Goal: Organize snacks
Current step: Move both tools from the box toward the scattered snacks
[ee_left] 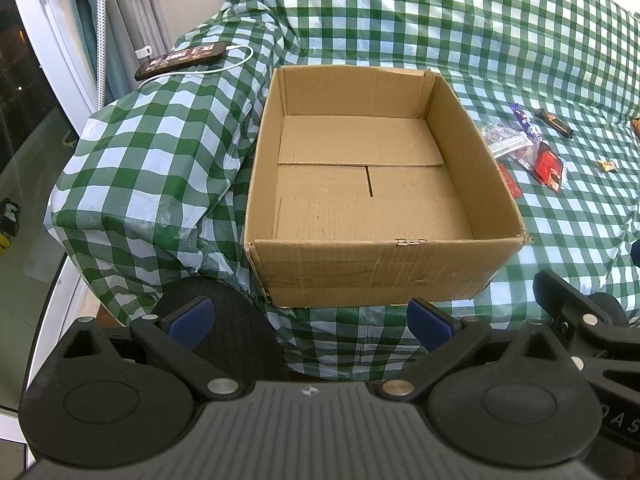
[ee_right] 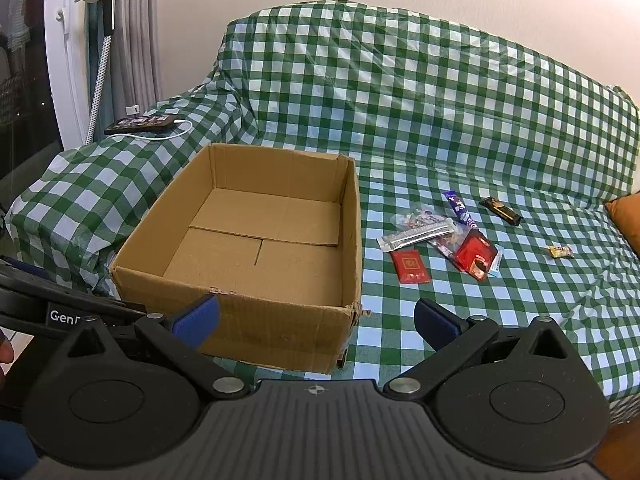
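the left tool (ee_left: 310, 318) hangs released, its blue pads (ee_left: 188, 322) spread wide and grasping nothing, just short of the near wall of an open cardboard box (ee_left: 376, 272). in this left wrist view the box sits on a sofa under a green-and-white checked cover (ee_left: 500, 28), and no snacks lie on its floor flaps. to the right of the box, on the seat, lies a small cluster of snack packets (ee_left: 520, 148); a red sachet (ee_left: 509, 185) lies partly hidden behind the box's right wall. a dark bar (ee_left: 554, 123) and a small gold candy (ee_left: 607, 165) lie apart, farther right. a phone (ee_left: 182, 60) with a white cable (ee_left: 236, 63) rests on the covered armrest, left of the box.

in the right wrist view the right tool (ee_right: 316, 320) is likewise released, pads apart and holding nothing, with its left pad over the box's (ee_right: 280, 328) near wall and its right pad over the cover (ee_right: 440, 100). the snack packets (ee_right: 440, 236) lie in a loose overlapping heap right of the box, with the red sachet (ee_right: 410, 266) at its near edge, not touching the box. the dark bar (ee_right: 501, 211) and gold candy (ee_right: 561, 252) lie separate, farther right. an orange cushion (ee_right: 626, 216) shows at the right edge. the phone (ee_right: 142, 123) lies on the armrest behind the box.
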`<state>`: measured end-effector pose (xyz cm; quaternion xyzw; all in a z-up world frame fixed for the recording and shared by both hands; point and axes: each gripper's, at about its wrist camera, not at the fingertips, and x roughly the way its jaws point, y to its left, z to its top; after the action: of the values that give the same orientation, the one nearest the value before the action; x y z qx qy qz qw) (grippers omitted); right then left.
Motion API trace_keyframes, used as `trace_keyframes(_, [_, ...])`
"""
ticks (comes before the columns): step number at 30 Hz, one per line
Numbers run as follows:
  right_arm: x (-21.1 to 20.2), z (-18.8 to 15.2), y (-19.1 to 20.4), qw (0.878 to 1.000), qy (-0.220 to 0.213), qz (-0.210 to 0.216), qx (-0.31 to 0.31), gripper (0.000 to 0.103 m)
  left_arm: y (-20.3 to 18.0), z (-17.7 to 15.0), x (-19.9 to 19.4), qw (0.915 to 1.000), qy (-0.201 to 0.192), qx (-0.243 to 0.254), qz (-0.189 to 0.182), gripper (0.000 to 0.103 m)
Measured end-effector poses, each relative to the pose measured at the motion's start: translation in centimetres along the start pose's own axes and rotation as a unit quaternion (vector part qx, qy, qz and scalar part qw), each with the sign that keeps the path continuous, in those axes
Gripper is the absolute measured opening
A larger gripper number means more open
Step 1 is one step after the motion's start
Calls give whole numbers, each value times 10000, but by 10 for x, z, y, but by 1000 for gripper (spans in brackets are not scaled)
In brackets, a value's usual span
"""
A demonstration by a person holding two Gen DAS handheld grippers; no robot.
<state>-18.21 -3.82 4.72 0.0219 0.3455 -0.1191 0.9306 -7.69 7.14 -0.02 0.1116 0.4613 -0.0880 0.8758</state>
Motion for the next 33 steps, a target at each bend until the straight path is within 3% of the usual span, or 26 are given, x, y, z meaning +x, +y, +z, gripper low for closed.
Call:
trace_keyframes(8, [3, -3, -2, 9998, 212, 22, 47, 103, 1, 0, 5, 10000, 82, 13, 7, 103])
trace_keyframes(12, [8, 3, -11, 9963, 811, 67, 258, 103, 1, 1, 11, 9998, 196, 13, 18, 103])
trace_keyframes(23, [35, -2, -48, 9921, 711, 32, 1028, 103, -12, 12, 29, 9986, 420, 224, 210, 103])
trace_keyframes(29, [56, -8, -86, 9864, 659, -3, 1505, 103, -37, 27, 39, 9972, 511, 487, 231, 103])
trace_keyframes(33, [66, -11, -115, 9831, 607, -253, 1709, 103, -62, 41, 43, 9959, 503, 728, 192, 103])
